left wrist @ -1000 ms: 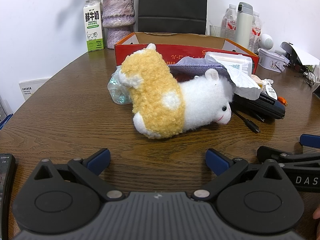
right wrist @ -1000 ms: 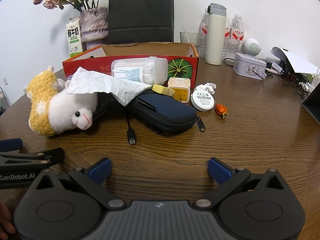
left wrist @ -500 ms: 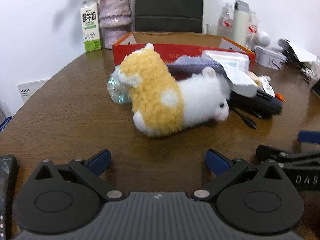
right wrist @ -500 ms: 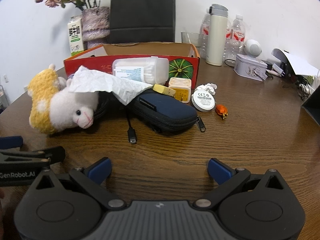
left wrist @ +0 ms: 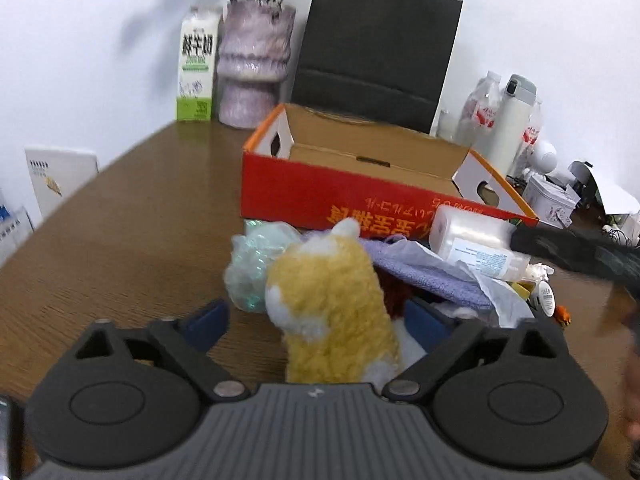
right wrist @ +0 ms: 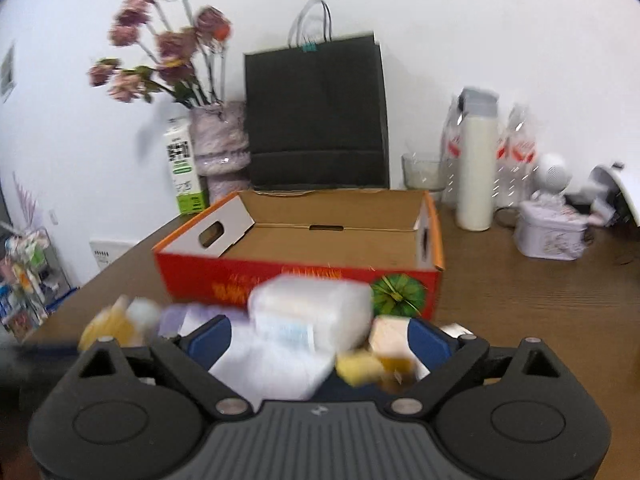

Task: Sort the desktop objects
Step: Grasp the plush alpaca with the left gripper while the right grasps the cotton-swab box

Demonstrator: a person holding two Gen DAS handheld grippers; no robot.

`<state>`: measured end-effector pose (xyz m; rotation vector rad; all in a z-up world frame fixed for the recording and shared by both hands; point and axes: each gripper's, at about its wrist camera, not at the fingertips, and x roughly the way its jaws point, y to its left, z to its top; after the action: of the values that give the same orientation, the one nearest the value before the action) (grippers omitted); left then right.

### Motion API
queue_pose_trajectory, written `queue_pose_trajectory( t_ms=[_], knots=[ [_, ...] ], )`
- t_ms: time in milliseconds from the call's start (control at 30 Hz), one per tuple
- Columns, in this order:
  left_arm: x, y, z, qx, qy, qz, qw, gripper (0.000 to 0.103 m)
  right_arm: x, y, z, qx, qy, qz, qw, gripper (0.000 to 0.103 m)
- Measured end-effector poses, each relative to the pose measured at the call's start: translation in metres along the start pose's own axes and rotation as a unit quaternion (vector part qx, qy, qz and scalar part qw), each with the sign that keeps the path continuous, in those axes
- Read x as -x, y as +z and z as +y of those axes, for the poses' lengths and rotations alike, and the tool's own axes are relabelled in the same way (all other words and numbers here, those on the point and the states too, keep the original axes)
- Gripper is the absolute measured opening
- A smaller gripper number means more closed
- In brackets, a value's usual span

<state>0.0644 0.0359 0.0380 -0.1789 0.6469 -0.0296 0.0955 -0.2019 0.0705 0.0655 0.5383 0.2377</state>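
A yellow and white plush toy (left wrist: 336, 312) lies on the wooden table between the open fingers of my left gripper (left wrist: 320, 320), not clamped. Behind it stands an open red cardboard box (left wrist: 360, 196), empty inside. A clear plastic pack (left wrist: 476, 244), a purple cloth (left wrist: 424, 268) and a white tissue (left wrist: 500, 296) lie in front of the box. My right gripper (right wrist: 320, 340) is open above the plastic pack (right wrist: 312, 312), the tissue (right wrist: 280, 368) and a small yellow item (right wrist: 360, 368). The red box (right wrist: 300, 256) shows in the blurred right wrist view.
A black paper bag (left wrist: 376, 44), a purple vase (left wrist: 252, 64) and a milk carton (left wrist: 196, 68) stand behind the box. A white flask (left wrist: 508, 124), bottles and a small tin (right wrist: 552, 232) are at the right. A bubble-wrap bundle (left wrist: 252, 272) lies left of the plush.
Both grippers have moved forward and up toward the box. The plush now sits between the left gripper's fingers; the right gripper is over the plastic pack and tissue.
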Motion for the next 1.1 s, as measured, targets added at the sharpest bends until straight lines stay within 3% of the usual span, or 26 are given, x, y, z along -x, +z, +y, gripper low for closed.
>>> queue_pose_trajectory(
  t_ms=[33, 67, 200, 300, 367, 400, 433, 467, 533, 600, 633, 667, 733, 867, 967, 1100],
  knots=[
    [-0.001, -0.001, 0.0, 0.003, -0.005, 0.0, 1.0, 0.075, -0.018, 0.006, 0.001, -0.003, -0.005, 0.009, 1.0, 0.095],
    [-0.001, 0.0, 0.001, 0.003, -0.006, 0.004, 1.0, 0.06, -0.034, 0.01, 0.004, 0.002, -0.013, 0.022, 1.0, 0.095],
    [0.007, -0.002, -0.001, -0.009, -0.011, 0.009, 0.9999, 0.051, -0.073, 0.012, 0.017, 0.012, -0.031, 0.052, 0.998, 0.088],
    [0.023, -0.003, -0.001, -0.005, -0.016, 0.008, 0.9998, 0.049, -0.071, 0.005, 0.023, 0.023, -0.042, 0.041, 0.998, 0.057],
    [0.036, -0.004, -0.002, -0.007, -0.019, -0.001, 0.9998, 0.049, -0.058, 0.003, 0.02, 0.009, -0.031, 0.041, 0.999, 0.023],
    [0.045, -0.005, -0.004, -0.011, -0.019, -0.008, 0.9997, 0.049, -0.053, 0.002, 0.019, 0.008, -0.029, 0.043, 0.999, 0.017],
    [0.052, -0.006, -0.005, -0.015, -0.019, -0.013, 0.9996, 0.049, -0.046, 0.001, 0.017, 0.01, -0.031, 0.042, 0.999, 0.005],
    [0.061, -0.007, -0.005, -0.016, -0.021, -0.019, 0.9995, 0.049, -0.04, 0.0, 0.016, 0.013, -0.033, 0.041, 0.999, 0.002],
    [0.079, -0.008, -0.005, -0.014, -0.027, -0.029, 0.9991, 0.049, -0.03, -0.003, 0.015, 0.017, -0.031, 0.043, 0.998, 0.003],
    [0.094, -0.009, -0.002, -0.007, -0.025, -0.037, 0.999, 0.049, -0.018, -0.001, 0.014, 0.014, -0.022, 0.039, 0.999, 0.017],
    [0.099, -0.008, 0.0, -0.006, -0.025, -0.04, 0.9989, 0.049, -0.016, 0.005, 0.015, 0.013, -0.018, 0.038, 0.999, 0.054],
    [0.103, -0.006, 0.003, -0.003, -0.025, -0.041, 0.9989, 0.049, -0.016, 0.01, 0.017, 0.018, -0.012, 0.035, 0.999, 0.102],
    [0.104, -0.002, 0.007, 0.004, -0.021, -0.038, 0.9991, 0.049, -0.029, 0.017, 0.024, 0.043, -0.008, 0.027, 0.999, 0.098],
    [0.094, 0.012, 0.012, 0.007, -0.018, -0.033, 0.9993, 0.049, -0.082, 0.027, 0.042, 0.035, -0.042, 0.08, 0.995, 0.097],
    [0.085, 0.02, 0.015, 0.012, -0.019, -0.025, 0.9994, 0.049, -0.114, 0.023, 0.058, 0.043, -0.102, 0.097, 0.989, 0.092],
    [0.083, 0.016, 0.018, 0.009, -0.022, -0.023, 0.9994, 0.049, -0.116, 0.016, 0.056, 0.03, -0.114, 0.087, 0.989, 0.091]
  ],
)
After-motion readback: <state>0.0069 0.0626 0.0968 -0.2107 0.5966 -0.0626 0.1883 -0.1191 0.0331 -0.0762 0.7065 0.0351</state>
